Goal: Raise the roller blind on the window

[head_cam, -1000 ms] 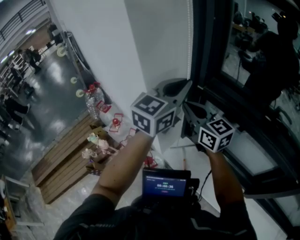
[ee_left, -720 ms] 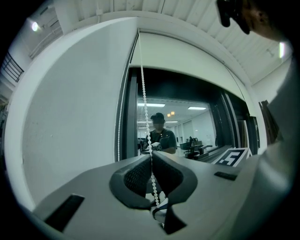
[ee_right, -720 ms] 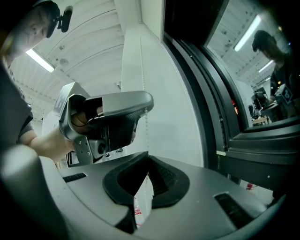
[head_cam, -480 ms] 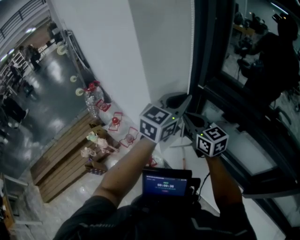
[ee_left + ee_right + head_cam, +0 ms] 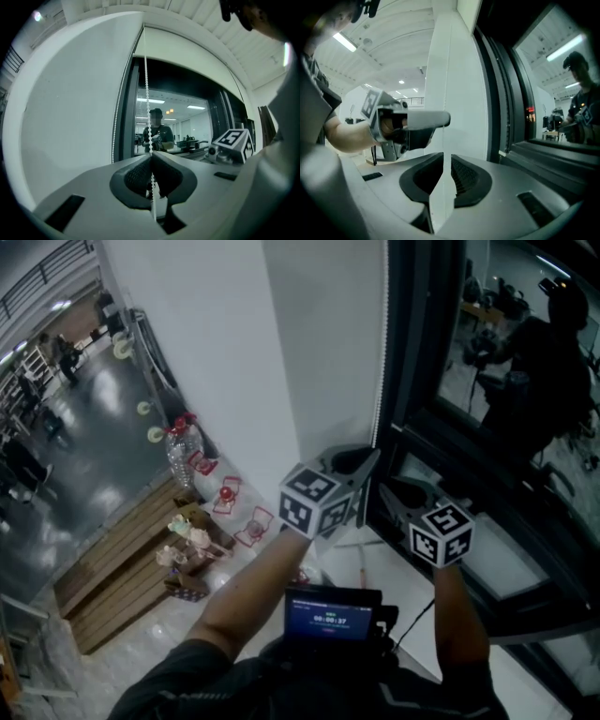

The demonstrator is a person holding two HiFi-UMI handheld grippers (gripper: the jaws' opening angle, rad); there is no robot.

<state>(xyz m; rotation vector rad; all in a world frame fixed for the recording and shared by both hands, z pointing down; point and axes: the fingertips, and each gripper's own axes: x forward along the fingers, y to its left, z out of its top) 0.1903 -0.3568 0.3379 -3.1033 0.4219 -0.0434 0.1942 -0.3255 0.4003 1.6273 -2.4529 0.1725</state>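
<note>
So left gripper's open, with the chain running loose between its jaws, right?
Not quite. The left gripper is shut, not open: in the left gripper view its jaws meet at the tips and pinch the chain, so the chain is gripped rather than loose. The chain does run between the jaws, up towards the top of the window.

Water bottle [image 5: 184,454] stands near possibly red stools [image 5: 228,493].

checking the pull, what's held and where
Left gripper pinches the bead chain on its lower stretch. Right gripper, jaws just opening, grips nothing; chain hangs loose between them.
</note>
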